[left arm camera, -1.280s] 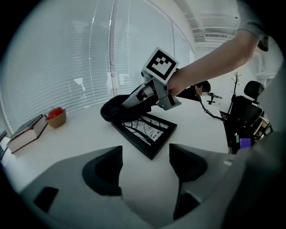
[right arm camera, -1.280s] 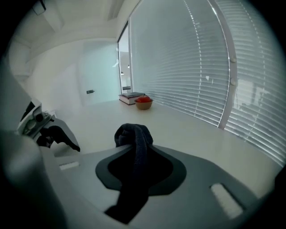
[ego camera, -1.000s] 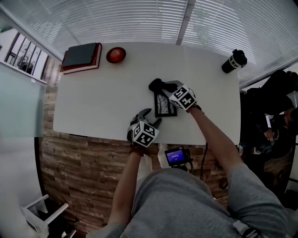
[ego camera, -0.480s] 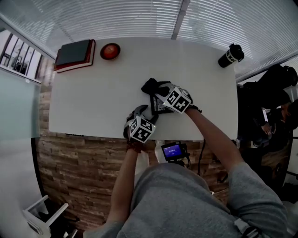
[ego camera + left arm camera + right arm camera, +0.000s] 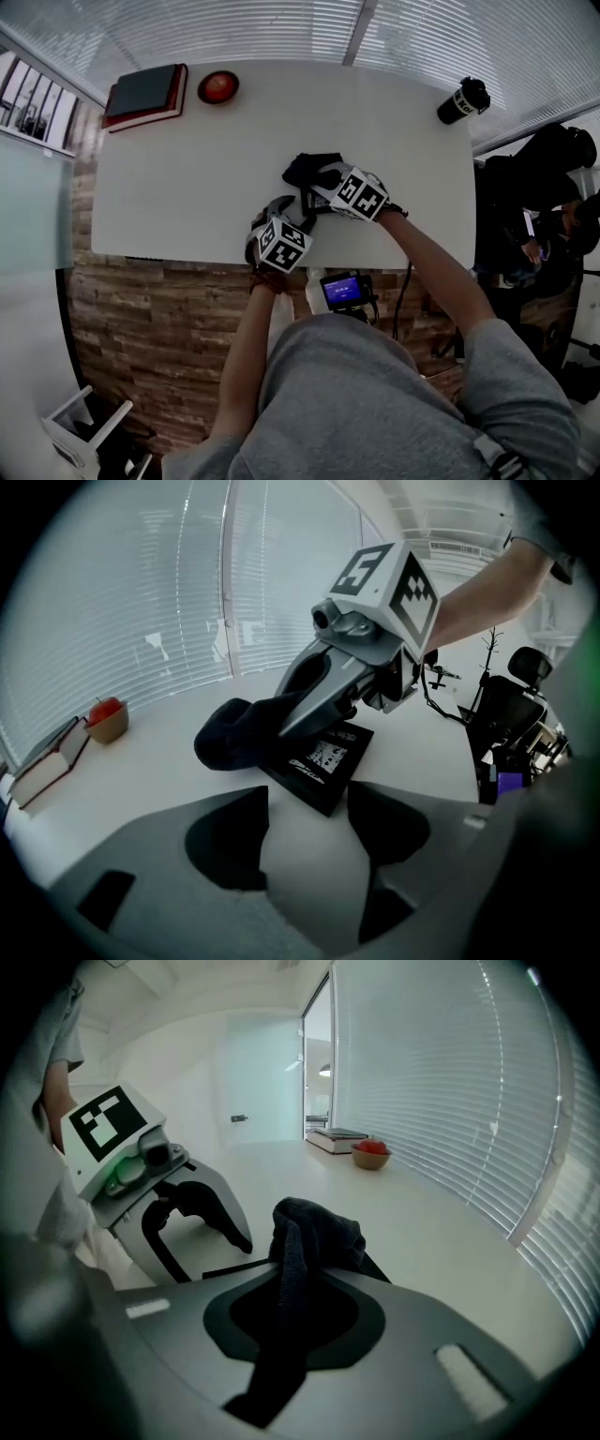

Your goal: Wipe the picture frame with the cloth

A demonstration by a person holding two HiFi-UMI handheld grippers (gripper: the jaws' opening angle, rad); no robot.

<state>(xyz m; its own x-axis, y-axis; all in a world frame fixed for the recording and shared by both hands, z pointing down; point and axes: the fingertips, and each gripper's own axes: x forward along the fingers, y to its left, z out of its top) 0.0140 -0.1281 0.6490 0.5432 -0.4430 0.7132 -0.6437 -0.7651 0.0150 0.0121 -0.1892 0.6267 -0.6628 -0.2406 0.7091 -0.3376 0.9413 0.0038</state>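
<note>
The right gripper (image 5: 317, 185) is clamped on the black cloth (image 5: 302, 169) over the picture frame (image 5: 323, 761) near the desk's (image 5: 187, 178) front edge, while the left gripper (image 5: 286, 212) has its jaws apart and empty just beside the frame.

two grippers (image 5: 289, 210) (image 5: 317, 185); one picture frame (image 5: 323, 761), cloth (image 5: 305, 169), book (image 5: 142, 94), bowl (image 5: 217, 87), tumbler (image 5: 464, 100) each

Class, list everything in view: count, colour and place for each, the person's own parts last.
table: one, white, central
picture frame: one, black, near the table's front edge
cloth: one, dark, at the frame's far end
book: one, dark with red edge, far left corner
bowl: one, brownish, red contents, beside the book
flask: one, black, far right corner
screen device: one, black, below the table's near edge
left gripper: one, grey, open, empty, beside the frame
right gripper: one, grey, shut on the cloth
</note>
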